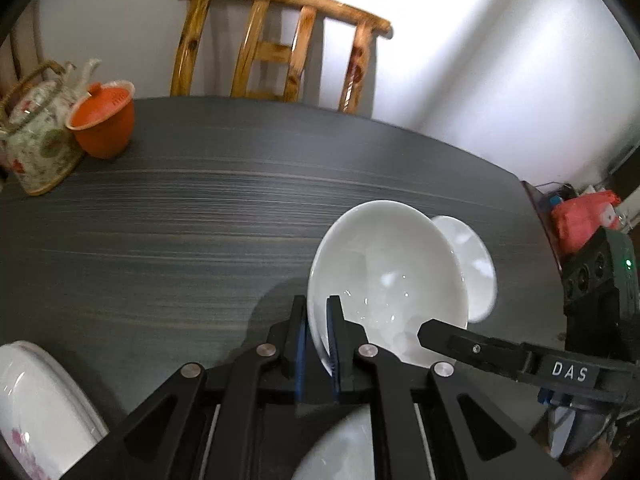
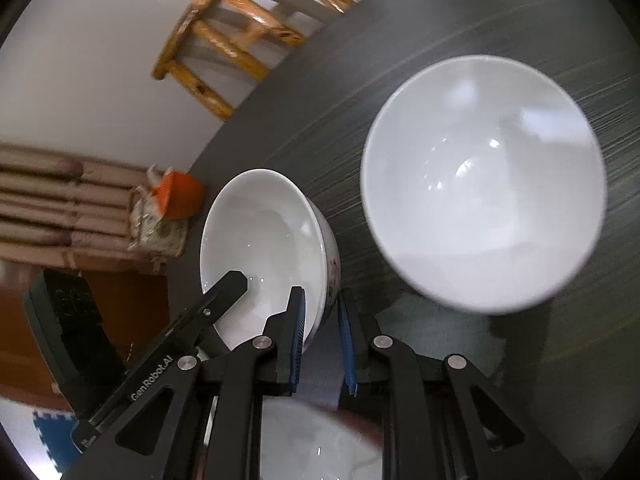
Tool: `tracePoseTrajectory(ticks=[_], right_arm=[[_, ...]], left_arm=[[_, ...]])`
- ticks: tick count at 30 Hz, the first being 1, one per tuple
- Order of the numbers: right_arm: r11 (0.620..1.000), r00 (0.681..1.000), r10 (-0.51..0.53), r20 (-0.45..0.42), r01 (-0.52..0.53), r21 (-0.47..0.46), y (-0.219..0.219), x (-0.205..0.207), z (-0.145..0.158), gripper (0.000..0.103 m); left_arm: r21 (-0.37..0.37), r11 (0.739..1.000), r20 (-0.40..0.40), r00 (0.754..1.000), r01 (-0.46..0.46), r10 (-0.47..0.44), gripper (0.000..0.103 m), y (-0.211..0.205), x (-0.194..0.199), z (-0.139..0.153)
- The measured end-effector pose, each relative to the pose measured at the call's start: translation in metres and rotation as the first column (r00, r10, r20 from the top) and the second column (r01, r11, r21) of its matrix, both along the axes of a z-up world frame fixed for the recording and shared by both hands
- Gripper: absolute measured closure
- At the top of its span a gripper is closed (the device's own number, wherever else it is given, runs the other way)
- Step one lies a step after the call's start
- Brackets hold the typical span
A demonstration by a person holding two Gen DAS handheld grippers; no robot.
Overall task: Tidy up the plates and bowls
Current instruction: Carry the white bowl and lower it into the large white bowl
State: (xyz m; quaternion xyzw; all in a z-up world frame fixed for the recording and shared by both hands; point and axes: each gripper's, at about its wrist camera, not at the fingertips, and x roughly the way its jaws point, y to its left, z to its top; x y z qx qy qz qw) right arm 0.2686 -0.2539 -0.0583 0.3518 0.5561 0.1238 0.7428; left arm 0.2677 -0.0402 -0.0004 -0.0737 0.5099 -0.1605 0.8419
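A white bowl (image 1: 388,276) hangs tilted above the dark table (image 1: 180,220), and my left gripper (image 1: 318,304) is shut on its near rim. The right wrist view shows the same bowl (image 2: 264,236), with red flowers on its outer wall. My right gripper (image 2: 322,294) straddles that rim: one pad is inside the bowl, the other sits just off the outer wall with a thin gap. The left gripper's finger (image 2: 226,286) reaches into the bowl beside it. A second, larger white bowl (image 2: 480,184) rests on the table beyond. A third white bowl (image 2: 320,440) lies under the grippers.
A flowered teapot (image 1: 36,140) and an orange lidded cup (image 1: 104,120) stand at the table's far left. A white dish with pink flowers (image 1: 36,400) sits at the near left. A wooden chair (image 1: 280,48) stands behind the table. Red clutter (image 1: 580,220) lies off its right edge.
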Motion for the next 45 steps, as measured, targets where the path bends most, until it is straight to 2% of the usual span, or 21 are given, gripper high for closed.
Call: tracePoseTrajectory(ticks=[4, 7, 11, 17, 27, 45], right_arm=[[0.999, 0.998, 0.038, 0.049, -0.04, 0.025, -0.001, -0.028, 0.024, 0.086], [0.997, 0.994, 0.079, 0.07, -0.08, 0.018, 0.0, -0.052, 0.036, 0.086], [0.994, 0.992, 0.109, 0.063, -0.11, 0.021, 0.0, -0.083, 0.038, 0.086], [0.991, 0.991, 0.129, 0.028, -0.13, 0.025, -0.002, -0.122, 0.023, 0.086], [0.991, 0.991, 0.135, -0.008, -0.135, -0.01, 0.008, -0.135, 0.006, 0.086], [0.985, 0.988, 0.155, 0.011, -0.154, -0.076, 0.019, -0.132, 0.011, 0.084]], left_arm=[[-0.022, 1.0, 0.021, 1.0, 0.004, -0.004, 0.094, 0.003, -0.034, 0.019], [-0.025, 1.0, 0.023, 1.0, 0.011, -0.01, 0.094, 0.002, -0.056, 0.022], [-0.026, 0.999, 0.005, 1.0, 0.021, -0.021, 0.094, 0.0, -0.092, 0.014], [-0.009, 1.0, -0.026, 1.0, 0.014, -0.014, 0.094, -0.001, -0.117, -0.01], [0.034, 0.999, -0.041, 0.999, 0.011, -0.009, 0.093, -0.006, -0.13, -0.035], [0.146, 0.989, -0.006, 1.0, 0.024, -0.024, 0.091, -0.008, -0.133, -0.042]])
